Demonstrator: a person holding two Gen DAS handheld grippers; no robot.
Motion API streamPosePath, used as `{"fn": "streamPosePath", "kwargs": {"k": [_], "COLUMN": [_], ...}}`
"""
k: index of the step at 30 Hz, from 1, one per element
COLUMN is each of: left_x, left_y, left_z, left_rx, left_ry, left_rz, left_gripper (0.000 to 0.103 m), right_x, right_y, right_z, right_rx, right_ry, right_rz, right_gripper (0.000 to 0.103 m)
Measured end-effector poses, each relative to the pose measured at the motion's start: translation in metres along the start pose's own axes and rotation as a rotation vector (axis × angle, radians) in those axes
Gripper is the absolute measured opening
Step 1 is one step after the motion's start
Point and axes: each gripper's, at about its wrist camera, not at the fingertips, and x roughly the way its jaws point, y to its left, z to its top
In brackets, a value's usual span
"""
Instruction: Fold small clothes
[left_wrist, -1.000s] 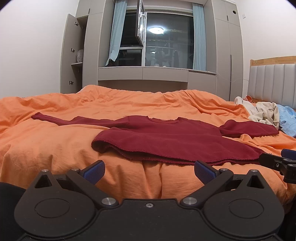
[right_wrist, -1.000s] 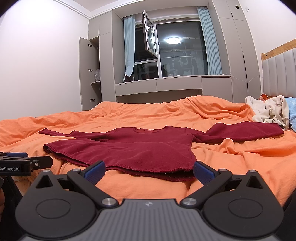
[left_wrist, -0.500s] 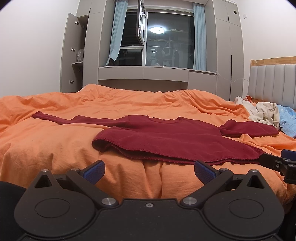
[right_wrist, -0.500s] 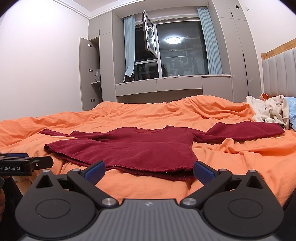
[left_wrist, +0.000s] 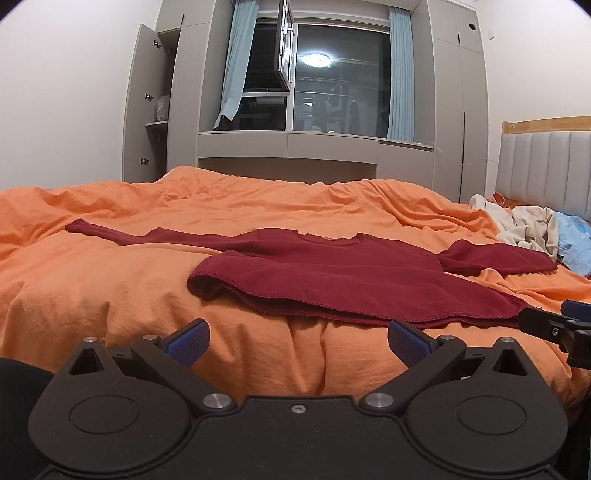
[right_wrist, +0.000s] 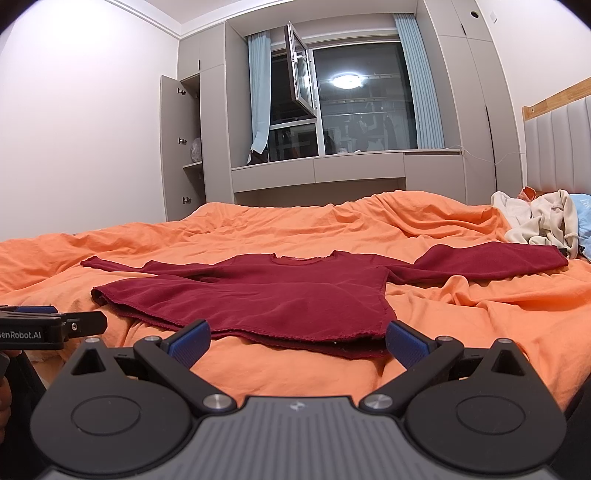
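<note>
A dark red long-sleeved top (left_wrist: 332, 273) lies flat on the orange duvet (left_wrist: 110, 295), sleeves spread left and right; it also shows in the right wrist view (right_wrist: 266, 295). My left gripper (left_wrist: 297, 341) is open and empty, just short of the top's near hem. My right gripper (right_wrist: 297, 339) is open and empty, at the hem's right corner. The right gripper's tip shows at the right edge of the left wrist view (left_wrist: 554, 326), and the left gripper's tip at the left edge of the right wrist view (right_wrist: 55, 325).
A pile of cream and light blue clothes (left_wrist: 532, 230) lies by the padded headboard (left_wrist: 546, 166) at the right. Beyond the bed stand grey cupboards (left_wrist: 147, 110) with an open door and a window (left_wrist: 332, 81).
</note>
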Motion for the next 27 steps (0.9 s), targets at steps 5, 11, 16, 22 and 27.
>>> {"fn": "streamPosePath", "kwargs": {"k": [5, 11, 16, 22, 27], "left_x": [0.0047, 0.0021, 0.0020, 0.0022, 0.0002], "left_y": [-0.0006, 0.0044, 0.0048, 0.0050, 0.0079], "left_z": [-0.0003, -0.0033, -0.0029, -0.0031, -0.0061], "left_rx": [-0.001, -0.002, -0.004, -0.005, -0.004], "left_ry": [0.000, 0.000, 0.000, 0.001, 0.002], "left_rz": [0.001, -0.001, -0.001, -0.001, -0.001], "left_gripper": [0.102, 0.102, 0.102, 0.102, 0.102], "right_x": [0.0000, 0.0000, -0.0003, 0.0013, 0.0035], "right_y": [0.0002, 0.0006, -0.0014, 0.0010, 0.0037], "right_z": [-0.0001, -0.0003, 0.0008, -0.0010, -0.0032], "right_rx": [0.000, 0.000, 0.000, 0.001, 0.001], "right_ry": [0.000, 0.000, 0.000, 0.002, 0.002], "right_rz": [0.000, 0.000, 0.001, 0.001, 0.006], "right_gripper": [0.103, 0.103, 0.103, 0.103, 0.103]}}
